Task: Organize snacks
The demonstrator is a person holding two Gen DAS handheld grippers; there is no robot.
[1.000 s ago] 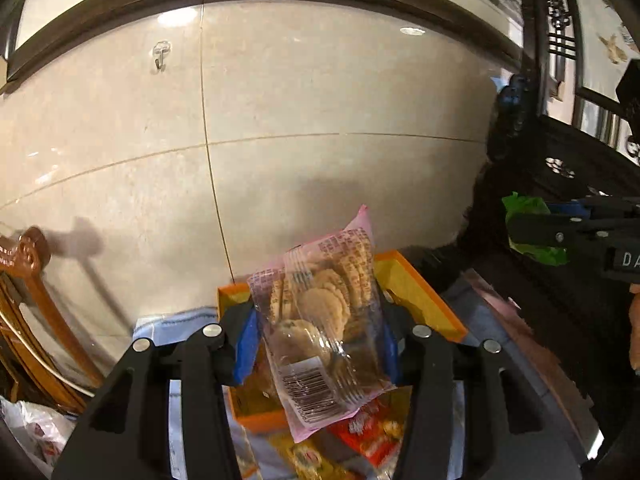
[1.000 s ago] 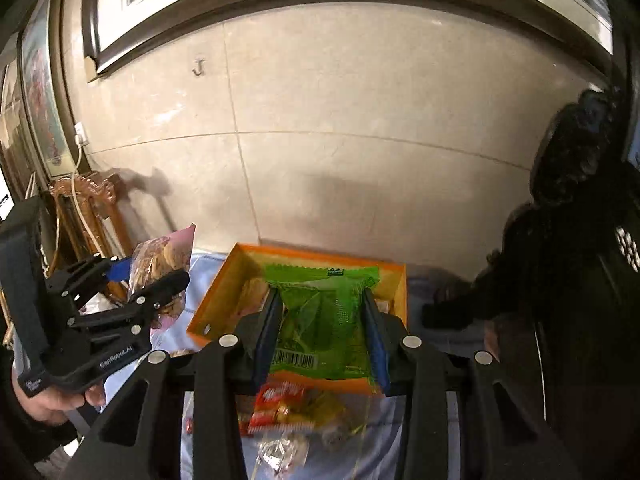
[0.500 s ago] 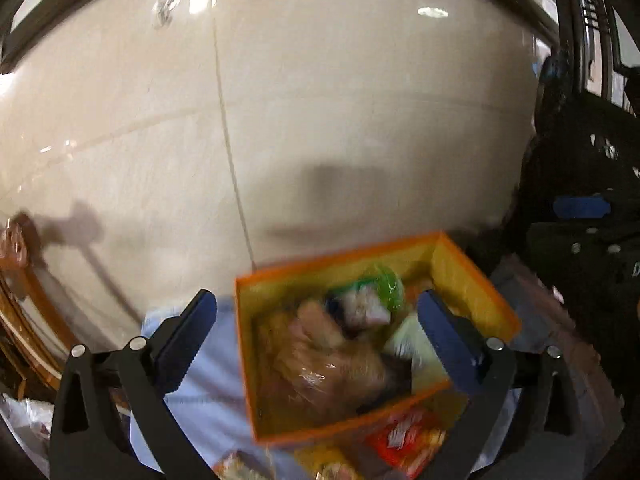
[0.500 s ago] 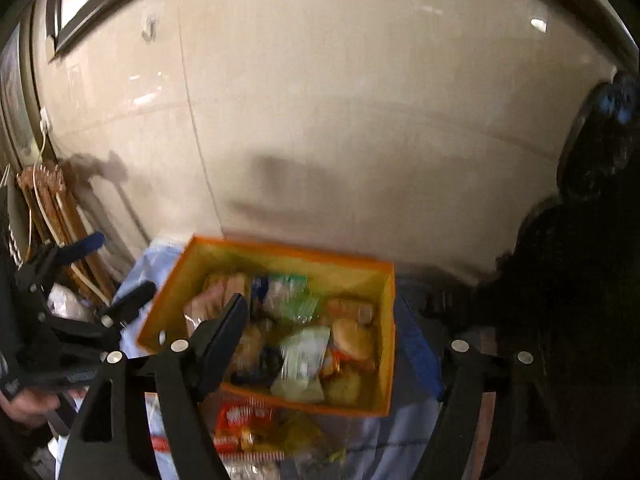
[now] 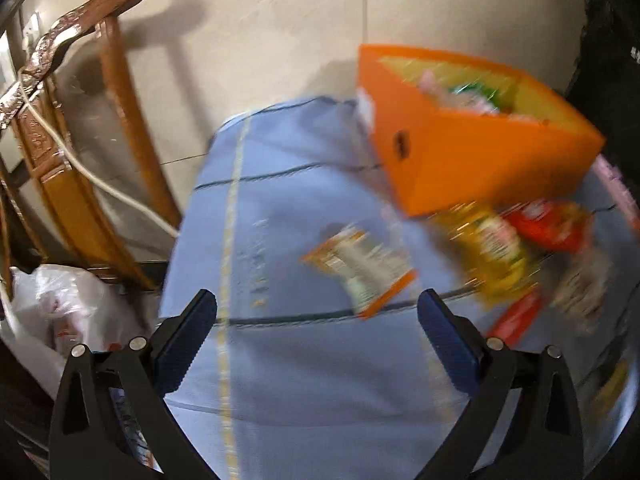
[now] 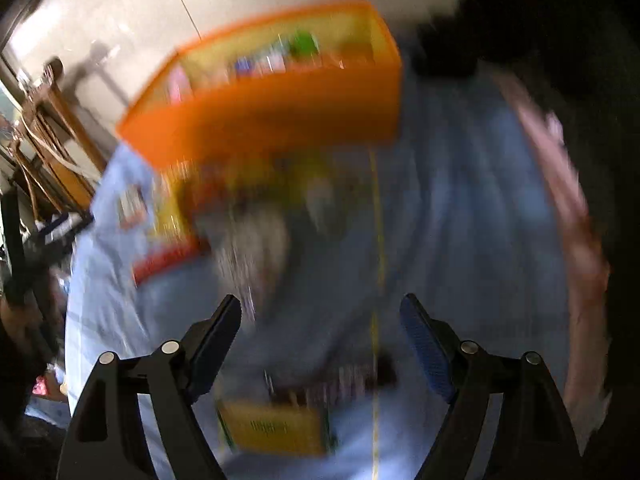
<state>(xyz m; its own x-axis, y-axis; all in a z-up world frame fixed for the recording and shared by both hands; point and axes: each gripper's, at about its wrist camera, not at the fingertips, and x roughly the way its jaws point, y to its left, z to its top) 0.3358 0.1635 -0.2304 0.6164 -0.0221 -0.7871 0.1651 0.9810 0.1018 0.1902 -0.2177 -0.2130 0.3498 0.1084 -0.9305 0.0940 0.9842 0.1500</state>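
— Looking down my left gripper (image 5: 316,308): jaws spread wide, nothing between them, blue cloth (image 5: 280,380) below. Where are the snacks?

— Some sit in the orange box (image 5: 480,160) at the table's far side; loose packets (image 5: 496,248) lie just in front of it.

— My right gripper (image 6: 320,316)?

— Its jaws have just been opening, empty too, with a yellow packet (image 6: 276,426) lying under them. Everything's blurred.

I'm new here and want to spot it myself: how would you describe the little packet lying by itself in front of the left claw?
Find the orange box on the blue cloth. In front of it lies a heap of red and yellow wrappers. The packet lies left of that heap, alone on bare cloth: pale, with orange ends.
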